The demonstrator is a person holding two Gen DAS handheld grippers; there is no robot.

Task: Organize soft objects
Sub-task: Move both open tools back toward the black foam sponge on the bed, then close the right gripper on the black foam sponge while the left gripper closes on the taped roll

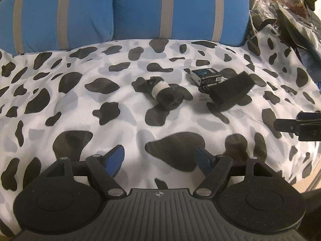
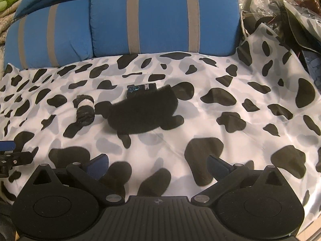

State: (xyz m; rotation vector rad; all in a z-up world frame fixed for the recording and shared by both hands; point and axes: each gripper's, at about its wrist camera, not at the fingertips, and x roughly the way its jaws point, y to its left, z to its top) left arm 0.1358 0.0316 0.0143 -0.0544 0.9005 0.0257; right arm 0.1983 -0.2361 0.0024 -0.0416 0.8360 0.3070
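Cow-print sheet (image 1: 120,104) carrying three small things, both grippers released above its near edge.

Left wrist view: the left gripper (image 1: 160,159) hangs with jaws spread wide and nothing between them. A rolled sock (image 1: 163,92), black with a white band, lies near the sheet's middle; just right of it a black foam block (image 1: 230,91) leans on a small dark box (image 1: 206,76). Blue pillows (image 1: 140,10) line the far edge, and clutter (image 1: 291,10) fills the far right corner.
Right wrist view: the right gripper (image 2: 158,163) is likewise wide apart and holds nothing. The block (image 2: 143,114) sits mid-sheet, touching the box (image 2: 140,89) behind it, with the sock (image 2: 85,110) just left.
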